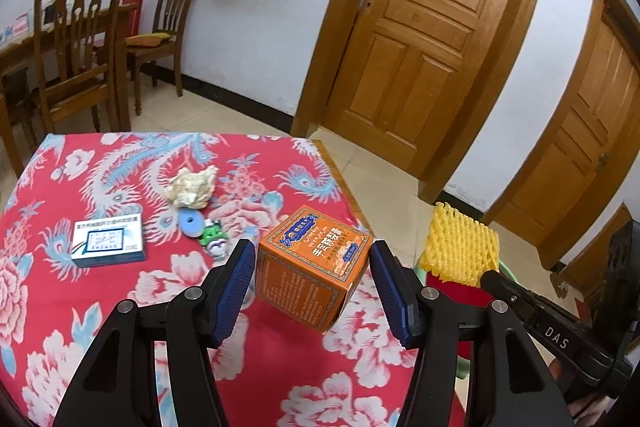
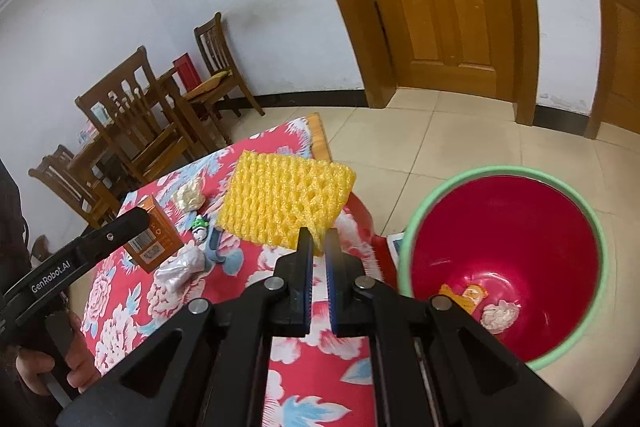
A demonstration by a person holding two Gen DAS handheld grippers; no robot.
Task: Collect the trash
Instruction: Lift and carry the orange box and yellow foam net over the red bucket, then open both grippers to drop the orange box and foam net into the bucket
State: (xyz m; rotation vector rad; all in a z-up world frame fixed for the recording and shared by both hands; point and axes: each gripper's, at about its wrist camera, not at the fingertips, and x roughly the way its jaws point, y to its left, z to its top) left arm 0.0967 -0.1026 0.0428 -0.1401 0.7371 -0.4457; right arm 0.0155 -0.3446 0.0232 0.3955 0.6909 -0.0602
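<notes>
Table under a red floral cloth (image 1: 120,307) serves as landmark. Left gripper (image 1: 312,281) over the table's near half, jaws spread wide with the orange box (image 1: 314,267) between the blue pads; a gap shows on each side of the box, so nothing is held yet. The box rests on one corner region, tilted, on the cloth. Beyond the box, toward the table's middle: a green and white toy (image 1: 214,237), a blue disc (image 1: 192,222), then a crumpled paper wad (image 1: 193,187) farther back. A white and blue carton (image 1: 108,239) lies flat toward the table's left side. Right gripper (image 2: 318,251) off the table's right edge, jaws nearly closed, pinching the lower edge of a yellow foam net (image 2: 286,201) held up in the air. Red bin with green rim (image 2: 428,205) stands on the floor beside the table's right edge; inside it an orange wrapper (image 2: 466,297) and a white paper wad (image 2: 498,315). A clear crumpled wrapper (image 2: 180,267) lies on the cloth near the box.
</notes>
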